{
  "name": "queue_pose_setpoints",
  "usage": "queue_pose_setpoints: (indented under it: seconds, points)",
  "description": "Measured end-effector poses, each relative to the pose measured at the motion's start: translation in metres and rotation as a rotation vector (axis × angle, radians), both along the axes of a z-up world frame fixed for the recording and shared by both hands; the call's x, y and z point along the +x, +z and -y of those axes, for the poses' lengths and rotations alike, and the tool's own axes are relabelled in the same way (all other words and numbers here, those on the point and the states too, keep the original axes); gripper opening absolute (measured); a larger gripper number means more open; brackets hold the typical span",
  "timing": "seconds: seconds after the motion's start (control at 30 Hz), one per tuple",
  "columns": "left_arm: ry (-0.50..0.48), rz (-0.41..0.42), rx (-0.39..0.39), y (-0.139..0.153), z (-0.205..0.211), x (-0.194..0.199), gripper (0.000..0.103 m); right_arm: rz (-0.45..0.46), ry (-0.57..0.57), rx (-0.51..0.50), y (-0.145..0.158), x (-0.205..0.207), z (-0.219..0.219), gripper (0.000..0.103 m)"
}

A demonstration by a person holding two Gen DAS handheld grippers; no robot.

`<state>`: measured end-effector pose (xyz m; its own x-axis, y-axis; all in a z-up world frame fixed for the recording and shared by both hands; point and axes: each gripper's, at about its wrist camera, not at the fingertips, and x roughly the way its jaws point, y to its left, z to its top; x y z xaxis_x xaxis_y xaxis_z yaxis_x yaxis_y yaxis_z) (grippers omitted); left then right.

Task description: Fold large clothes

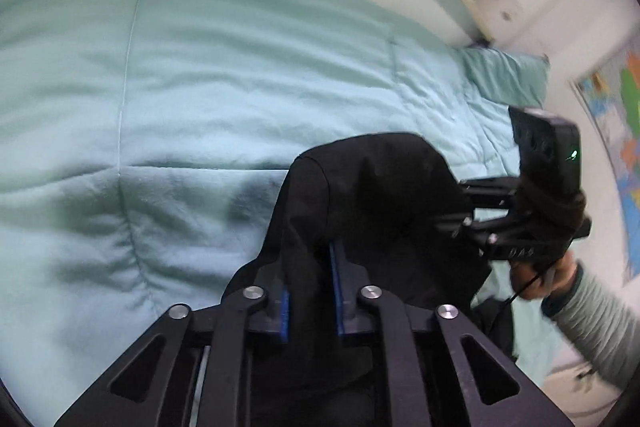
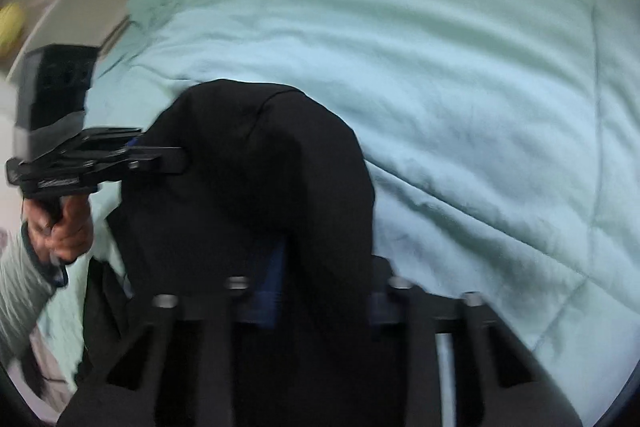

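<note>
**A:** What's the setup here? All I can make out is a huge pale green quilt (image 1: 192, 99) spread out under and ahead of both grippers, with a pillow (image 1: 504, 75) past the far right one.

**B:** Yeah, the quilt looks like the folding surface. The thing being folded is the black garment (image 1: 372, 195). It's bunched up and hanging off the two grippers, lifted above the quilt, with the rest trailing down toward the person.

**A:** So both are actually gripping it?

**B:** The left gripper (image 1: 310, 283) for sure: its blue pads (image 1: 284, 315) are squeezed together with black cloth pinched between them. The right gripper (image 2: 320, 291) is blurry in its own view and the cloth drapes right over its fingers, but from the left camera you can see it stuck into the fabric from the side, closed on a fold.

**A:** Why two spots so close together?

**B:** My guess is they're holding one edge so the garment hangs, then spread apart to lay it flat. The hand (image 2: 66, 227) in the striped sleeve (image 2: 20, 299) is just working the trigger.
</note>
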<state>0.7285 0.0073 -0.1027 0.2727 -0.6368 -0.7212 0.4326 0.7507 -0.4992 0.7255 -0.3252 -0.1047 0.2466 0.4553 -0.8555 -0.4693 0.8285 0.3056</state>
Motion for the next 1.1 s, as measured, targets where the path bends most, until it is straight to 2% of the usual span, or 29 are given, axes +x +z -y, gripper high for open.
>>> queue_pose_setpoints:
  seconds: [0.03, 0.17, 0.3, 0.43, 0.57, 0.7, 0.83, 0.93, 1.0, 1.1]
  points:
    - [-0.005, 0.027, -0.002, 0.010, -0.001, -0.011, 0.013, 0.032, 0.011, -0.005, 0.010, -0.012, 0.000, 0.023]
    - [-0.022, 0.134, -0.018, 0.059, -0.008, -0.064, 0.013, 0.140, 0.014, -0.006, 0.057, -0.068, 0.001, 0.022]
    - [-0.049, 0.246, 0.030, 0.102, -0.004, -0.130, 0.013, 0.258, 0.017, -0.046, 0.098, -0.134, -0.002, 0.022]
    - [-0.074, 0.299, 0.057, 0.132, 0.000, -0.201, 0.013, 0.334, 0.011, -0.086, 0.126, -0.202, -0.007, 0.022]
    - [-0.095, 0.318, 0.078, 0.144, -0.002, -0.271, 0.013, 0.378, -0.013, -0.110, 0.141, -0.272, -0.002, 0.022]
    - [-0.118, 0.268, 0.101, 0.128, -0.004, -0.338, 0.013, 0.375, -0.006, -0.169, 0.130, -0.335, -0.016, 0.022]
    - [-0.112, 0.123, 0.099, 0.082, -0.008, -0.393, 0.013, 0.313, 0.001, -0.183, 0.100, -0.393, -0.022, 0.022]
    - [-0.052, -0.004, 0.085, 0.040, -0.014, -0.414, 0.013, 0.192, -0.018, -0.172, 0.059, -0.416, -0.025, 0.022]
    - [-0.013, -0.055, 0.097, 0.018, -0.016, -0.423, 0.015, 0.143, -0.030, -0.194, 0.035, -0.425, -0.030, 0.023]
    - [-0.001, -0.074, 0.109, 0.014, -0.017, -0.428, 0.015, 0.085, -0.044, -0.222, 0.015, -0.429, -0.033, 0.024]
